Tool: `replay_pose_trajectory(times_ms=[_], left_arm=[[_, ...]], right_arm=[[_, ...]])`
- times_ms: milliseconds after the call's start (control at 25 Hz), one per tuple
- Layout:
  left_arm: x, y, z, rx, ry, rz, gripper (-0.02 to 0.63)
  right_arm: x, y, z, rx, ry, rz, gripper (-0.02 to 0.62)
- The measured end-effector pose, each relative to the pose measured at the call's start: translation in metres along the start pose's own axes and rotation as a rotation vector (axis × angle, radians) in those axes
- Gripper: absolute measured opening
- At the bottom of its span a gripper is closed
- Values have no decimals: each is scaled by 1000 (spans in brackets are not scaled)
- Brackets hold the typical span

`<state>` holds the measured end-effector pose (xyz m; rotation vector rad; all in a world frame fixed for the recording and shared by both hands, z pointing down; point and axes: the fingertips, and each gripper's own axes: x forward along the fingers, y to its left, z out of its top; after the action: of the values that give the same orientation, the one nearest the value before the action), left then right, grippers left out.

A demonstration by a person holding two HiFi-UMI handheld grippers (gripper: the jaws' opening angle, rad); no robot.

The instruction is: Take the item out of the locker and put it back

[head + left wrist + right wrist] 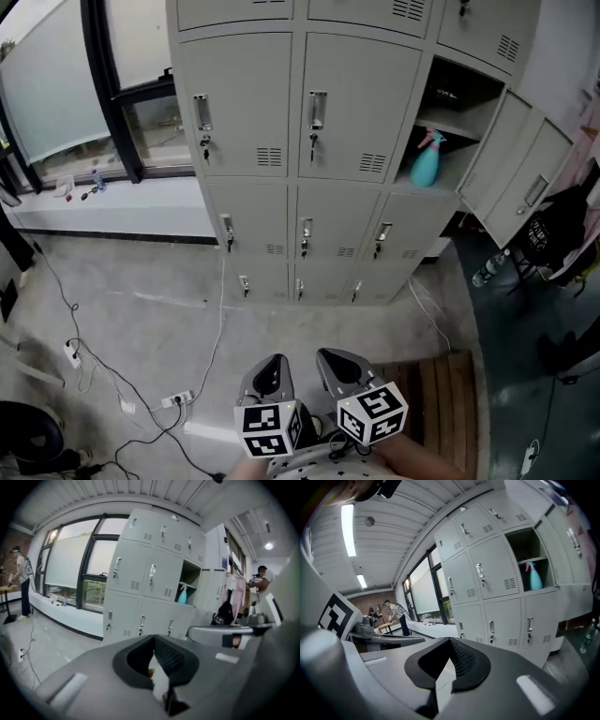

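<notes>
**Q:** Head view: where is the item?
**A:** A teal spray bottle [427, 161] stands upright in the one open compartment [464, 111] of the grey locker [281, 112]. The compartment's door [525, 173] is swung out at 3 o'clock. The left gripper [272, 364] and right gripper [339, 358] sit side by side at 6 o'clock over the floor [141, 309], well apart from the locker. The bottle lies at 1 o'clock from both.

**Q:** Left gripper view: state of the jaws?
**A:** Pressed together at the tips, with nothing between them. The bottle [182, 595] shows at 1 o'clock, long axis vertical.

**Q:** Right gripper view?
**A:** Jaws likewise pressed together and empty. The bottle [534, 576] stands at 2 o'clock, below the compartment's inner shelf.

**Q:** Which relation governs the coming move?
**A:** Judged from these views, the right gripper is the nearer, being on the bottle's side. Whichever gripper goes would need to spread its jaws and come in roughly level, one jaw on each side of the upright body.
</notes>
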<state>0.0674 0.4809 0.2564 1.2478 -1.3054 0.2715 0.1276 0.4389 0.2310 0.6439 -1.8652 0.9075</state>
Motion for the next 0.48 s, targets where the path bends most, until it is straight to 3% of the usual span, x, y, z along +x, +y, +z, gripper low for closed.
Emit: replay_pose_trajectory(times_ms=[240,480], left_arm=[[67,-63,10,65,45,-156,6],[138,-108,18,117,76,-257,6]], right_arm=[[-26,-89,0,97,-29,-191,-1],[-32,-171,3,154,-52,-331,-2]])
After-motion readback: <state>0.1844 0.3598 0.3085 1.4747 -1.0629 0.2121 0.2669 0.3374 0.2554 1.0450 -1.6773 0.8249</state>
